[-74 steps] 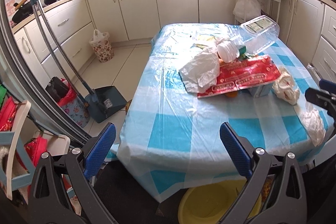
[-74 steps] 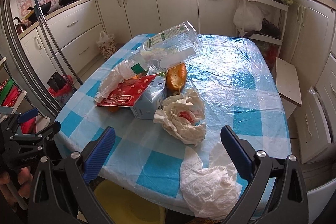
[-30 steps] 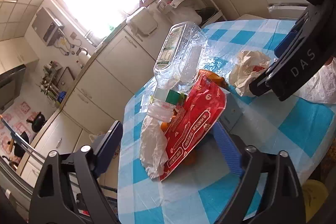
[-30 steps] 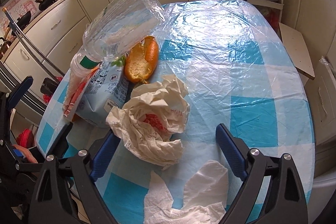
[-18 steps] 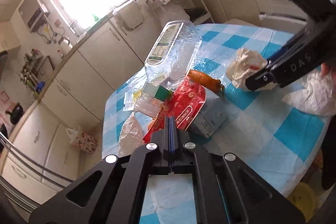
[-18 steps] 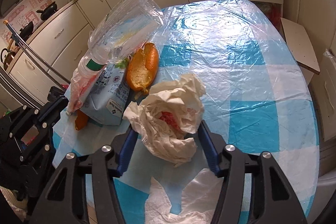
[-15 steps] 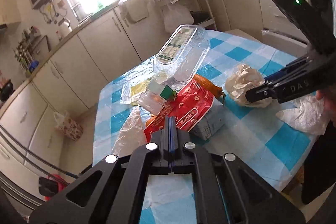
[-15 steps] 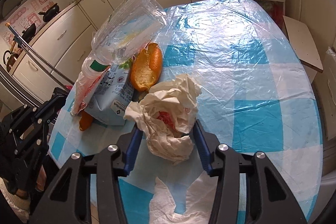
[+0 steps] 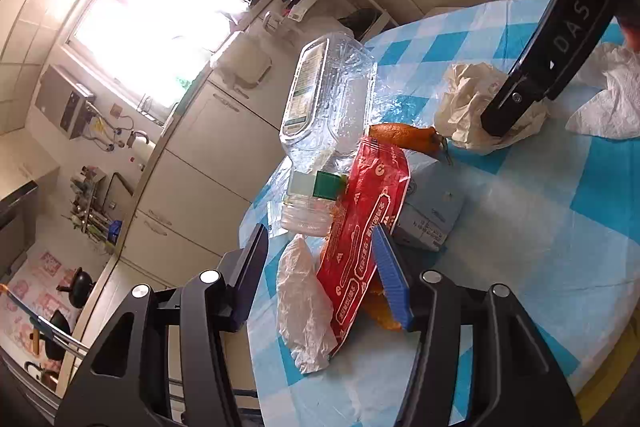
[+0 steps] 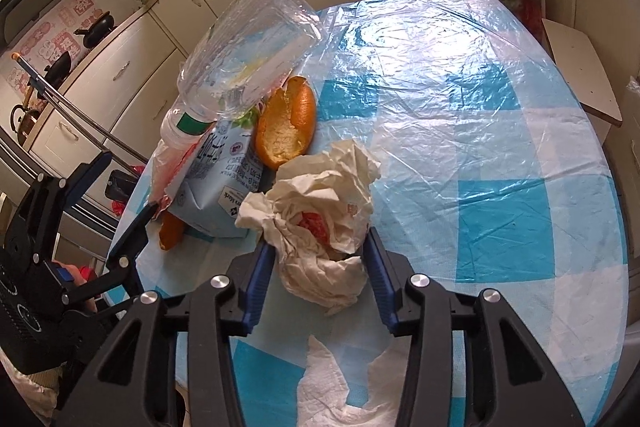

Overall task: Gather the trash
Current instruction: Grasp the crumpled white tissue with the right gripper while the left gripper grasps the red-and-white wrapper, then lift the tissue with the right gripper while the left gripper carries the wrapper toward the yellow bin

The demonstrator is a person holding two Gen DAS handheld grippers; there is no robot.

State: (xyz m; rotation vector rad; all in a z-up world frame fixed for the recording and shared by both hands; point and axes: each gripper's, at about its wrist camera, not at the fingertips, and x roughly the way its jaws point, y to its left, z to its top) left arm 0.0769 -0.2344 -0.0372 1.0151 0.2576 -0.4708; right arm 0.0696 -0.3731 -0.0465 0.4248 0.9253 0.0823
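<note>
Trash heap on a blue-and-white checked table — one crumpled wrapper already between the right tongs.

The crumpled cream paper wrapper with a red patch inside sits near the table's front edge, pressed on both sides by the right gripper, whose jaws are easing open a touch. Just behind it lie two pieces of orange peel, one beside the single light-blue milk carton, one clear plastic bottle tilted over both. One white paper towel lies under the right tongs. The left gripper is opening — one red snack wrapper and one clear plastic bag lie between its jaws, unpinched.
</note>
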